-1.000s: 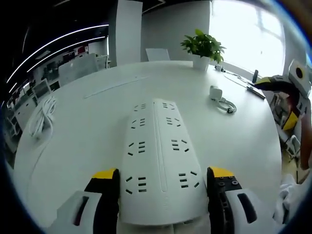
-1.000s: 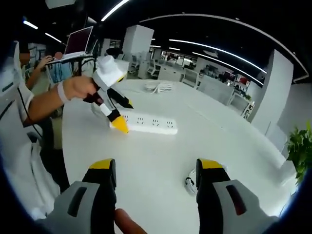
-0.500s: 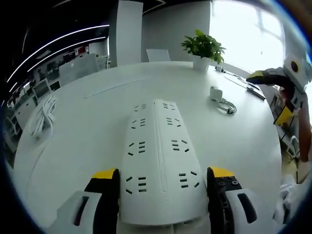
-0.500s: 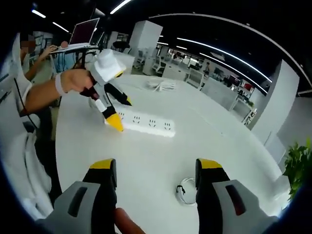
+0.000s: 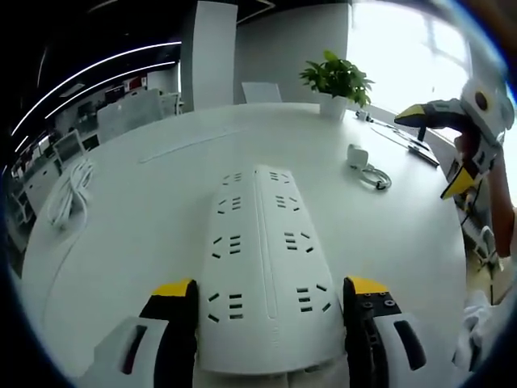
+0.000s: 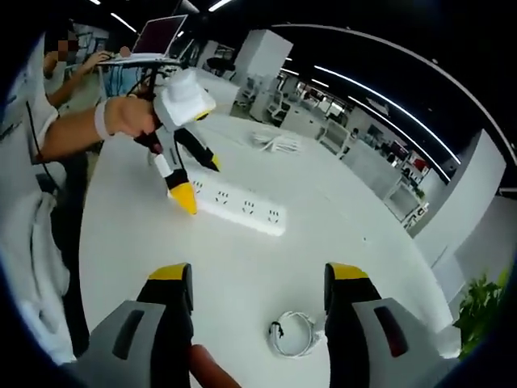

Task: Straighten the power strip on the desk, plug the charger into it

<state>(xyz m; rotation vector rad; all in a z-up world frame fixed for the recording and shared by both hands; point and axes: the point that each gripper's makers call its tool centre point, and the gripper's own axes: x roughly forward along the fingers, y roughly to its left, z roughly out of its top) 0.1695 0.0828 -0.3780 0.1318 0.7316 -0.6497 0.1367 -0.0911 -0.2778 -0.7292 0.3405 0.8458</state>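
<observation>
Your left gripper [image 5: 268, 303] has its jaws around the near end of the power strip [image 5: 265, 259], which lies flat on the bench [image 5: 145, 194], long axis running straight away from the jaws. Can't tell if they're actually pinching it. Your right gripper [image 6: 257, 279] hangs over the bench with jaws apart and empty; the charger [image 6: 292, 334] and its coiled cable sit just ahead between them, nothing blocking. Potted plant [image 5: 338, 79] and spare cable bundle [image 5: 71, 187] are well clear.
</observation>
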